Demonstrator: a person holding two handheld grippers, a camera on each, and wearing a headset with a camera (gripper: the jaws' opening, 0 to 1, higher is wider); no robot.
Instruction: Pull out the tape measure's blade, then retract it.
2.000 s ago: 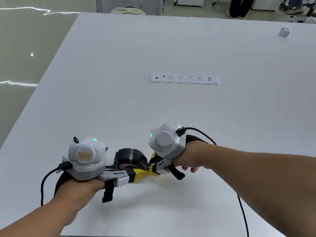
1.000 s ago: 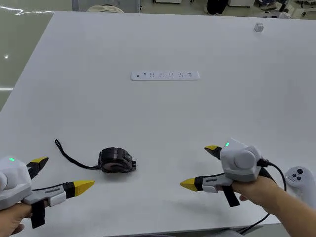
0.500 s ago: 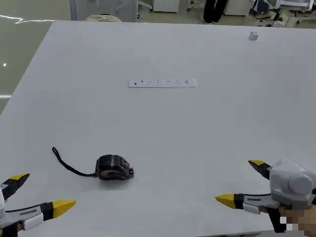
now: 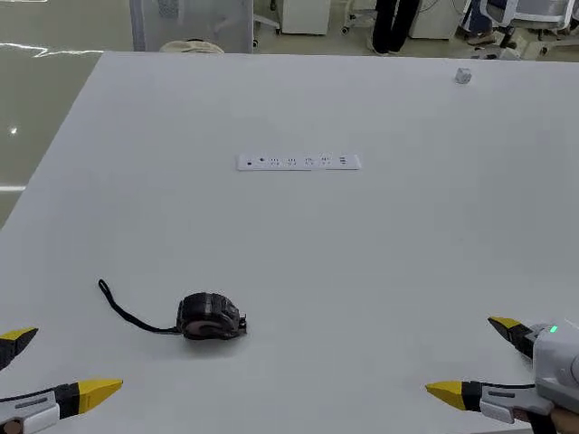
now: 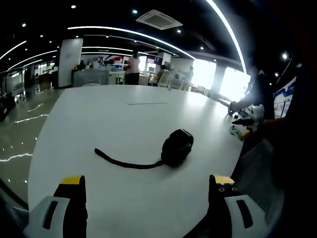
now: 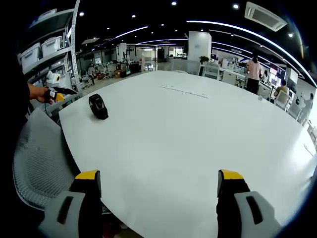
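Note:
A black tape measure (image 4: 211, 316) lies on the white table (image 4: 298, 235) with its blade fully in and its black wrist strap (image 4: 127, 309) trailing to the left. In the left gripper view the tape measure (image 5: 177, 146) sits a short way ahead of my left gripper (image 5: 147, 184), which is open and holds nothing. The left gripper (image 4: 50, 366) is at the bottom left of the head view, its yellow tips apart. My right gripper (image 4: 484, 360) is open at the bottom right, far from the tape measure (image 6: 98, 105), as its own view (image 6: 160, 178) confirms.
A white power strip (image 4: 298, 163) lies flat across the middle of the table. A small white object (image 4: 462, 77) sits at the far right. A mesh chair (image 6: 39, 163) stands by the near table edge. People stand beyond the table's far end.
Both grippers let go of the tape measure and drew apart toward the near edge, left going left and right going right. The tape measure now rests alone on the table.

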